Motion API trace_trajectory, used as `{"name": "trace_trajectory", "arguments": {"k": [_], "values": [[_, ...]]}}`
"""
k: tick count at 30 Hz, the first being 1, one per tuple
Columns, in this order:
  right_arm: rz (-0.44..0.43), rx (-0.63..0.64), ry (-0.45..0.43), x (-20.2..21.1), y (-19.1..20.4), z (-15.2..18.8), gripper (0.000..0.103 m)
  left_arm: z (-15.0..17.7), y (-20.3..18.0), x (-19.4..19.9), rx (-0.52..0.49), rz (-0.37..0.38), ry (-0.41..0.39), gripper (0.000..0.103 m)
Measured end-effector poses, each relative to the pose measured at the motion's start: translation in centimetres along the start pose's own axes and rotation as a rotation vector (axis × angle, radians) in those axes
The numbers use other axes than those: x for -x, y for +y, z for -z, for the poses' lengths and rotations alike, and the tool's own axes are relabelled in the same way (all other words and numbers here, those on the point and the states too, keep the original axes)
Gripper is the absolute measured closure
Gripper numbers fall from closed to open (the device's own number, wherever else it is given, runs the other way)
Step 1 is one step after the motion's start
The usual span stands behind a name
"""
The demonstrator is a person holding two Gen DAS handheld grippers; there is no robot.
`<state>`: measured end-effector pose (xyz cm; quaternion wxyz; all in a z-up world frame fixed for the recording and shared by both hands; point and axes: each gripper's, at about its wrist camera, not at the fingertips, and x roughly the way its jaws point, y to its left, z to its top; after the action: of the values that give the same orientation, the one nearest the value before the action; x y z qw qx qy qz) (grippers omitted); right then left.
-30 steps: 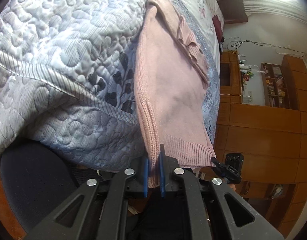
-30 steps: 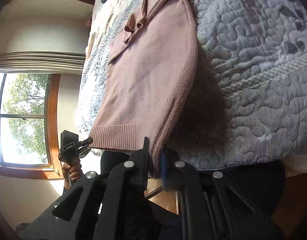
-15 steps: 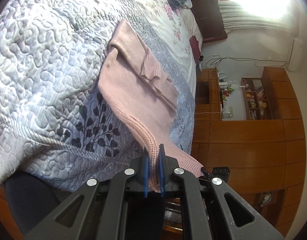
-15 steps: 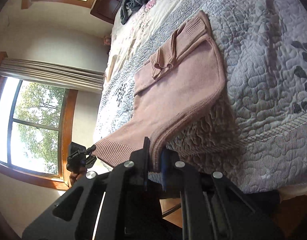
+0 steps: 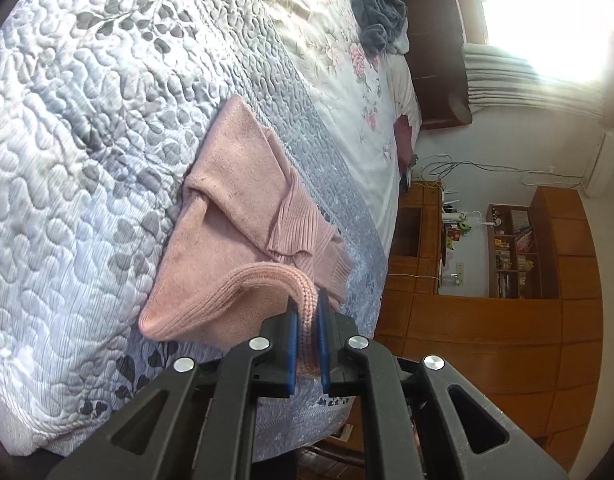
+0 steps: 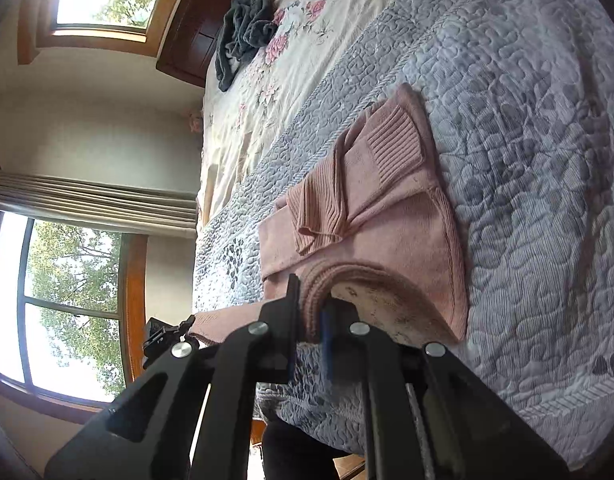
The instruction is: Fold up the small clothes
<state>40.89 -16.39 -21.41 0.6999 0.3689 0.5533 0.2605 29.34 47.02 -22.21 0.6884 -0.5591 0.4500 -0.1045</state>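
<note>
Both hand-held grippers, left (image 5: 307, 336) and right (image 6: 310, 330), clamp the sweater (image 5: 235, 216) hem, mid-fold near the bed (image 5: 87, 100) edge; next, lay it over the sleeves.

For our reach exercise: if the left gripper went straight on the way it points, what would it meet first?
Probably the left gripper, shut on the pink knitted sweater's hem, would meet that sweater's folded body; depth is unclear.

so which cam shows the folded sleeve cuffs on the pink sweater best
The right wrist view. There the two ribbed cuffs lie crossed on top of the pink sweater, facing the camera in even light. The left wrist view shows the cuffs more edge-on and bunched together, partly washed by window glare.
</note>
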Motion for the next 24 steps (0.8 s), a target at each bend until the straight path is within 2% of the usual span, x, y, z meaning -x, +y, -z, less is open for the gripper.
{"name": "trace_trajectory", "arguments": {"k": [6,11,14,15,16,17,18,21,24], "values": [[0.064,-0.036,0.028,-5.2,-2.1,-6.2,0.095,-6.4,1.4,-6.1,0.038,-0.058,0.023,0.095],[0.115,-0.072,0.054,-9.4,-4.8,-10.1,0.094,-10.4,3.5,-10.5,0.074,-0.098,0.042,0.095],[0.112,-0.099,0.058,-11.3,-6.3,-12.0,0.088,-11.7,4.5,-12.6,0.076,-0.13,0.055,0.093],[0.105,-0.108,0.061,-11.6,-6.6,-12.4,0.08,-12.0,4.6,-12.9,0.07,-0.134,0.053,0.09],[0.094,-0.109,0.062,-11.8,-6.8,-12.8,0.073,-12.1,4.5,-12.9,0.053,-0.134,0.045,0.088],[0.084,-0.098,0.054,-11.6,-6.6,-13.0,0.06,-12.2,4.1,-12.6,0.025,-0.133,0.029,0.083],[0.086,-0.069,0.036,-11.2,-6.2,-13.3,0.055,-12.1,3.7,-12.2,-0.012,-0.135,0.013,0.077],[0.088,0.027,0.009,-10.1,-5.0,-13.6,0.055,-12.0,2.1,-11.4,-0.144,-0.173,-0.011,0.064],[0.129,0.135,0.011,-10.4,-4.1,-13.9,0.055,-12.0,0.3,-12.0,-0.312,-0.262,0.006,0.061]]}}
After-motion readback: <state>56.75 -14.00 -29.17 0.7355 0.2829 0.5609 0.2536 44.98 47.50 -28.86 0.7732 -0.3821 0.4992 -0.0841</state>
